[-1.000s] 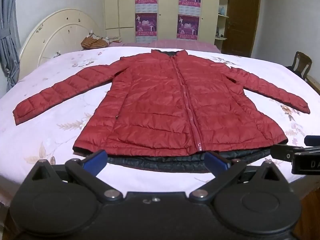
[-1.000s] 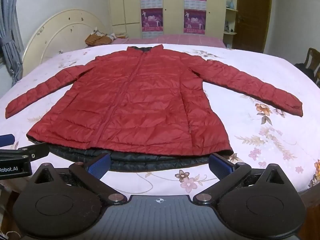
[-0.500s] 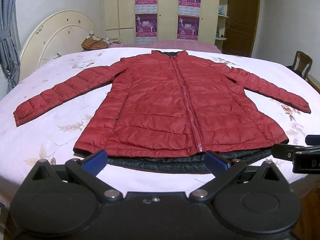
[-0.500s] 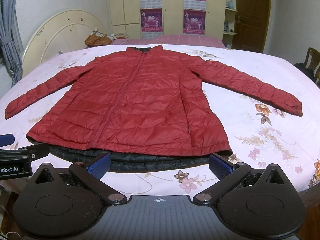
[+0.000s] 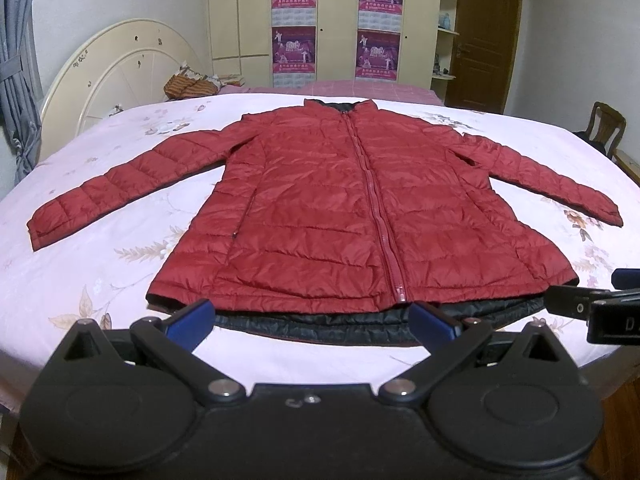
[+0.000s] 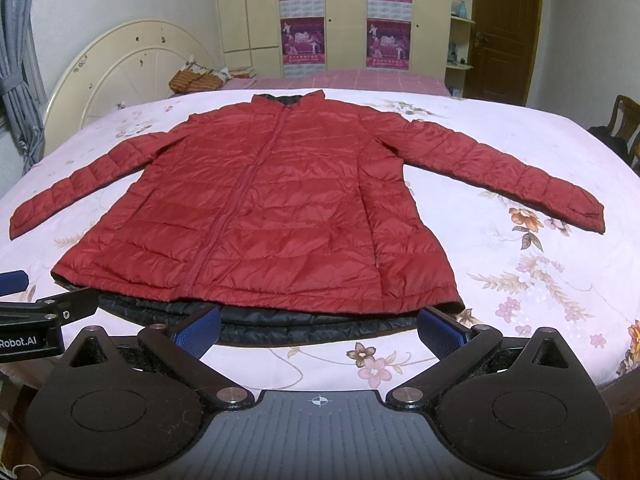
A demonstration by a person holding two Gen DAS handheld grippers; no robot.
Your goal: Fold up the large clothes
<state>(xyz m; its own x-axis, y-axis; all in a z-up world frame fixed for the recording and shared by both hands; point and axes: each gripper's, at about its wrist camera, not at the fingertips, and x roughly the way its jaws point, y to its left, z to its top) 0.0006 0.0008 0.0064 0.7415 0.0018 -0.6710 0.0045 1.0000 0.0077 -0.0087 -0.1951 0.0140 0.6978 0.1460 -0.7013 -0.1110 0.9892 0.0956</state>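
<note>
You've got a red quilted puffer jacket (image 5: 352, 216) with a dark lining spread flat, front up and zipped, in the middle of the pink floral bedsheet (image 5: 100, 280). Its long axis runs straight away from you: collar at the far end, hem nearest, black lining peeking out below. Both sleeves angle out to the sides. Your left gripper (image 5: 312, 320) and right gripper (image 6: 320, 328) hover just short of the hem, jaws spread wide, holding nothing.

left wrist: bed foot, facing headboard | right wrist: same, shares jacket (image 5: 352, 216)
</note>
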